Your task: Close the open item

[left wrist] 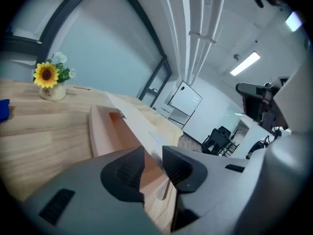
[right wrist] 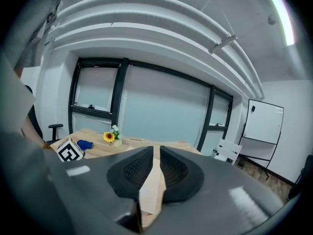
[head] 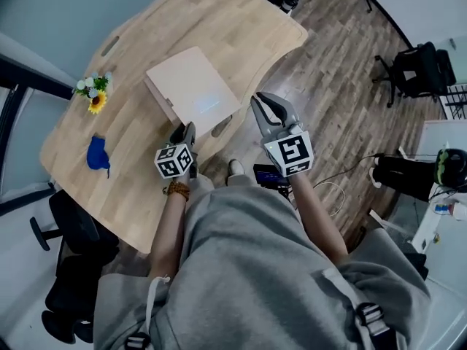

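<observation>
We judge the main risk to be at the near left corner of the box (head: 163, 105). Our left gripper (head: 187, 127) has its jaws partly apart with that corner in the gap, and we see no pad pressing on it. If the lid (head: 193, 84) comes down while a jaw is still there, it would land on the jaw and not on the wall, and so stay ajar. With nothing clamping the base, a downward or sideways push could also slide the box. It stands just beside the near edge of the tabletop (head: 226, 28), about midway along it, so it has little room before it overhangs. Our right gripper (head: 260, 105) has its jaws nearly together on a thin pale edge, which we take to be the lid's right rim. A pinch that shallow could slip and let the lid drop crooked across the walls. The left gripper view shows the lid raised on a slant above the base. What we see of the inside is a bare orange-tinted wall with nothing in it, and the rest is hidden by the lid. Well apart, near the far edge at our left, a small pot (head: 95, 106) holds a sunflower and some pale blooms. A blue thing (head: 97, 154) lies toward the left corner.
</observation>
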A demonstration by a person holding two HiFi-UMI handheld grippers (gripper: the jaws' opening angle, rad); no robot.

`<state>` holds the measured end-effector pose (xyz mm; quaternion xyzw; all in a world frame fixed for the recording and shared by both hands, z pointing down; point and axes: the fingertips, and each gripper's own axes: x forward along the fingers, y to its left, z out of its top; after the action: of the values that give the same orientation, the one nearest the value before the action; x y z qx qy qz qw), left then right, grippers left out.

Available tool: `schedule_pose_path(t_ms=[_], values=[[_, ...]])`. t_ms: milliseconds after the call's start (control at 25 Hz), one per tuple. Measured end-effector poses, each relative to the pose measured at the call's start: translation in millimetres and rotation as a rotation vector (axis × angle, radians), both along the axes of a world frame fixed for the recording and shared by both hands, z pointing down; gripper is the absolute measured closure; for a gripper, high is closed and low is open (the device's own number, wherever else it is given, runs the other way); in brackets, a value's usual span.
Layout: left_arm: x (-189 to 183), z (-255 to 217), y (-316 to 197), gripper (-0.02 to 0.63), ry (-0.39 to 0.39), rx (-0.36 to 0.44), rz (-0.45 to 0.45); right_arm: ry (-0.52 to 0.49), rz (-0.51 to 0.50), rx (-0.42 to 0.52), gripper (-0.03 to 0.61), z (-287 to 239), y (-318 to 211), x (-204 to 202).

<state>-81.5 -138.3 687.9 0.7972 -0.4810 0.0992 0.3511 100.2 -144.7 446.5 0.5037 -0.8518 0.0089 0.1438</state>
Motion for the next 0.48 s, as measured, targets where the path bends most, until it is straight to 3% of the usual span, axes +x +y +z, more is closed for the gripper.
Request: schedule_pose_path(t_ms=[200,360,480], values=[[25,-37,-15,0.519,0.058,0.051,0.107,0.04,-0.021,0.015,0.523,8,2,-2],[52,-60,-25,0.528,0.128,0.04,0.185,0.125,-0.126,0.04,0.494,24,-3,-16],[71,-74,-28,0.528,0.16,0.035,0.227,0.189,-0.224,-0.002,0.445,52,4,-29]])
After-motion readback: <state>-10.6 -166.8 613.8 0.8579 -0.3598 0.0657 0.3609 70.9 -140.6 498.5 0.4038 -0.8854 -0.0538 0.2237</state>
